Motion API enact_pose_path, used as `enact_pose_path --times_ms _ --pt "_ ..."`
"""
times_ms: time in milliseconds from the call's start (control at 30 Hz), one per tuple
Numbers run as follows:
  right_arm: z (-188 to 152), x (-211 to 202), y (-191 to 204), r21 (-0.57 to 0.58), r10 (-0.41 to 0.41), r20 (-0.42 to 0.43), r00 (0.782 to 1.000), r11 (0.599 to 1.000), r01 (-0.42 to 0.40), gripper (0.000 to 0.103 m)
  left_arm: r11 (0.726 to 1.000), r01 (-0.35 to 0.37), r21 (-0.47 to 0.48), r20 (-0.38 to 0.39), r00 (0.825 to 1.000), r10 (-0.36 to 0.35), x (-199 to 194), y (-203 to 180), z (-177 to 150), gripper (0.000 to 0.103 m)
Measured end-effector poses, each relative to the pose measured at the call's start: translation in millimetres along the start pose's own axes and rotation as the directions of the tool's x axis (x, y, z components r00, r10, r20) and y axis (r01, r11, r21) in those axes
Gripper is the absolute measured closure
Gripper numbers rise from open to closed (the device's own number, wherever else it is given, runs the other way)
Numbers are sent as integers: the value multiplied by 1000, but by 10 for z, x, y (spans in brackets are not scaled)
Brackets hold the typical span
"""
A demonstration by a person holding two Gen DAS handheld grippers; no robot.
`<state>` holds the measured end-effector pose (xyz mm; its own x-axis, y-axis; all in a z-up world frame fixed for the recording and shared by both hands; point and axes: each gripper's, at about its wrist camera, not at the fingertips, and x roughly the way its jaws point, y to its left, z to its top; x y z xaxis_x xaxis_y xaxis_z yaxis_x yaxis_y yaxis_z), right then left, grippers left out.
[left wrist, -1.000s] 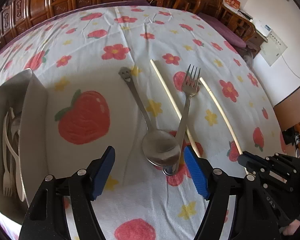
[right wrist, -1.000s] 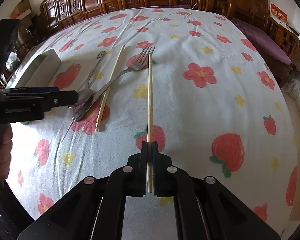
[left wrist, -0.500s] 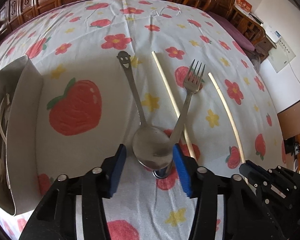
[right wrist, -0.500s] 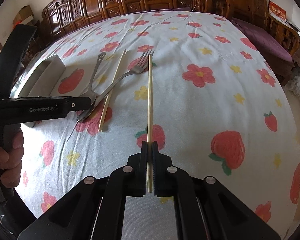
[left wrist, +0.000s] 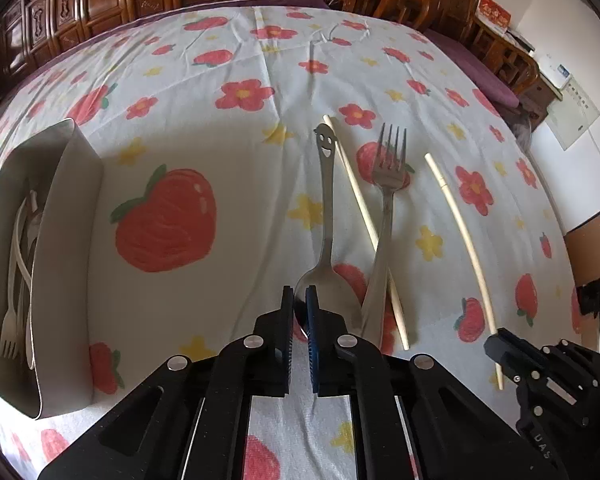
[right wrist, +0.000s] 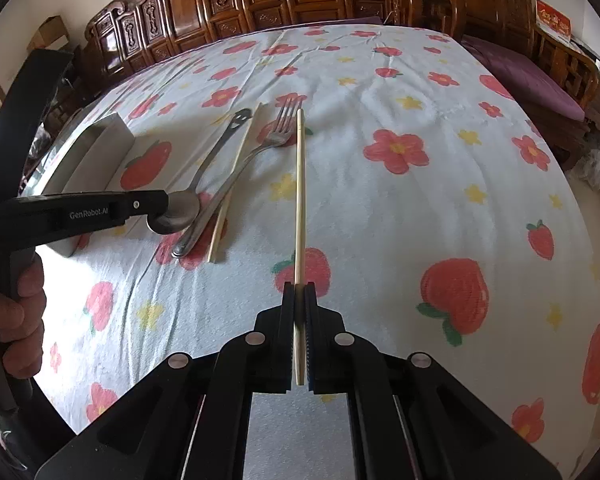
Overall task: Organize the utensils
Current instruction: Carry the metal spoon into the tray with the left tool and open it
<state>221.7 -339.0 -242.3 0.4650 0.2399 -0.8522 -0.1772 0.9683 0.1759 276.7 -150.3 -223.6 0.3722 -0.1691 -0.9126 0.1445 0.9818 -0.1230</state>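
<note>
A metal spoon (left wrist: pixel 327 208) with a smiley-face handle lies on the flowered tablecloth. My left gripper (left wrist: pixel 299 300) has its jaws closing, and the blue pads press on the left rim of the spoon's bowl (right wrist: pixel 180 212). To its right a metal fork (left wrist: pixel 386 216) lies across a loose wooden chopstick (left wrist: pixel 356 192). My right gripper (right wrist: pixel 299 292) is shut on the near end of a second chopstick (right wrist: pixel 299 184), which points away over the cloth. That gripper (left wrist: pixel 496 346) also shows at the lower right of the left wrist view.
A pale open box (left wrist: pixel 60 240) at the left table edge holds several cream plastic forks and spoons (left wrist: pixel 16 280). A person's hand (right wrist: pixel 16 320) grips the left gripper's handle. Carved wooden chairs (right wrist: pixel 260 0) line the table's far side.
The left jaws went from wide open around the spoon's bowl to shut on its left rim. The right gripper kept its hold on the chopstick and barely moved.
</note>
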Motion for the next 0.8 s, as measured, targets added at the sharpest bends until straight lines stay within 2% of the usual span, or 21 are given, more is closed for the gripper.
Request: enact_pose_path --times_ms 200,367,600,800 --pt "-5 -20 -4 0 1 3 1000 1000 -1 97 999 6 45 42 999 -8 -135 -90 -34 102" --pt "-2 -32 -11 1 0 5 1000 1000 0 97 996 -24 83 71 997 18 -235 -149 -62 103" --pt "9 -67 21 -5 4 15 1000 1000 -4 97 994 -52 97 129 991 40 -450 -59 -73 103" --pt "16 -104 202 -42 21 22 1000 999 -20 97 995 -60 82 178 983 45 -699 103 -57 103"
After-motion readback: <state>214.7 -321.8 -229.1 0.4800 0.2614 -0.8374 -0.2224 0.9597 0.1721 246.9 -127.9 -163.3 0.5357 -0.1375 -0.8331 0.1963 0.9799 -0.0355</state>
